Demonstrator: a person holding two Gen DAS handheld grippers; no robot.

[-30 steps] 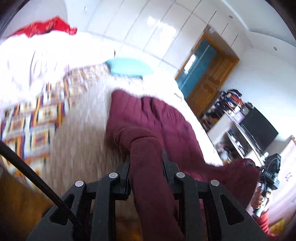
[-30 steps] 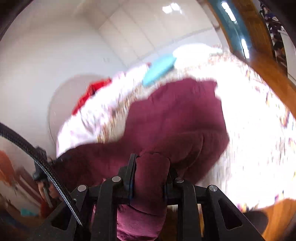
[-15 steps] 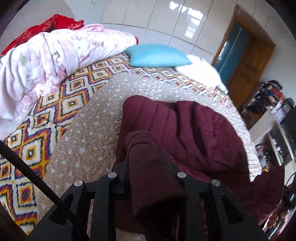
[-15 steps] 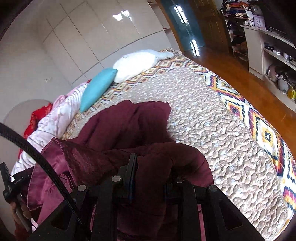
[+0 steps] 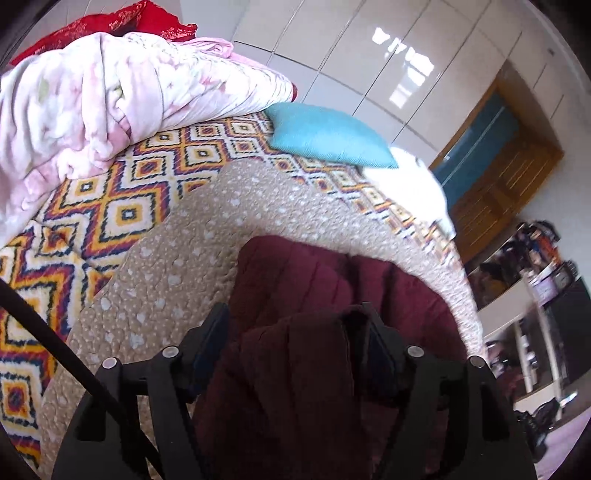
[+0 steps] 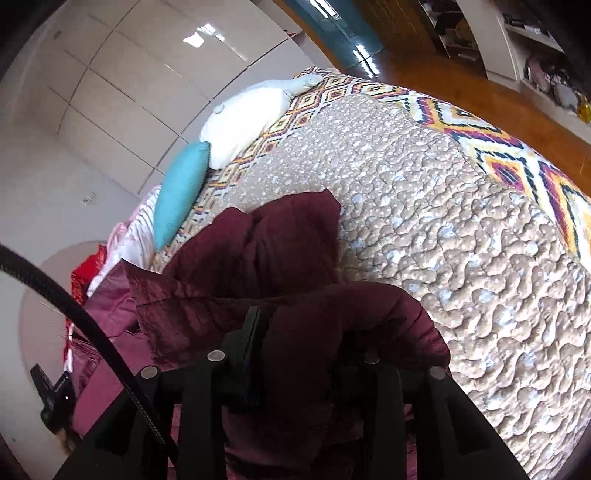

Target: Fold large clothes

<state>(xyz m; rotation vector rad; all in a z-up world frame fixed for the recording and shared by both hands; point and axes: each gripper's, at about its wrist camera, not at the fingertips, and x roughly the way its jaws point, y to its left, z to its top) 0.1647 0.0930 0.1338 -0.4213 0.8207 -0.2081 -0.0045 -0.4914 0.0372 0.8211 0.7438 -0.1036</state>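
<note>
A dark maroon quilted jacket (image 5: 295, 273) lies bunched on the beige quilted bedspread (image 5: 177, 266). It also shows in the right wrist view (image 6: 266, 240). My left gripper (image 5: 295, 325) has spread jaws with a thick fold of the jacket lying between them; whether the fingers still grip it is unclear. My right gripper (image 6: 299, 332) is shut on another fold of the jacket, which drapes over and hides its right finger. The left gripper's handle (image 6: 55, 391) shows at the far left of the right wrist view.
A pink floral duvet (image 5: 92, 92) and red cloth (image 5: 110, 22) are piled at the bed's head. A turquoise pillow (image 5: 328, 136) and a white pillow (image 6: 251, 114) lie by the wall. Shelves (image 5: 532, 295) and a wooden floor (image 6: 461, 74) flank the bed.
Both grippers swung forward over the bed and lowered the jacket folds onto the garment. The left jaws are wider apart than half a second ago.
</note>
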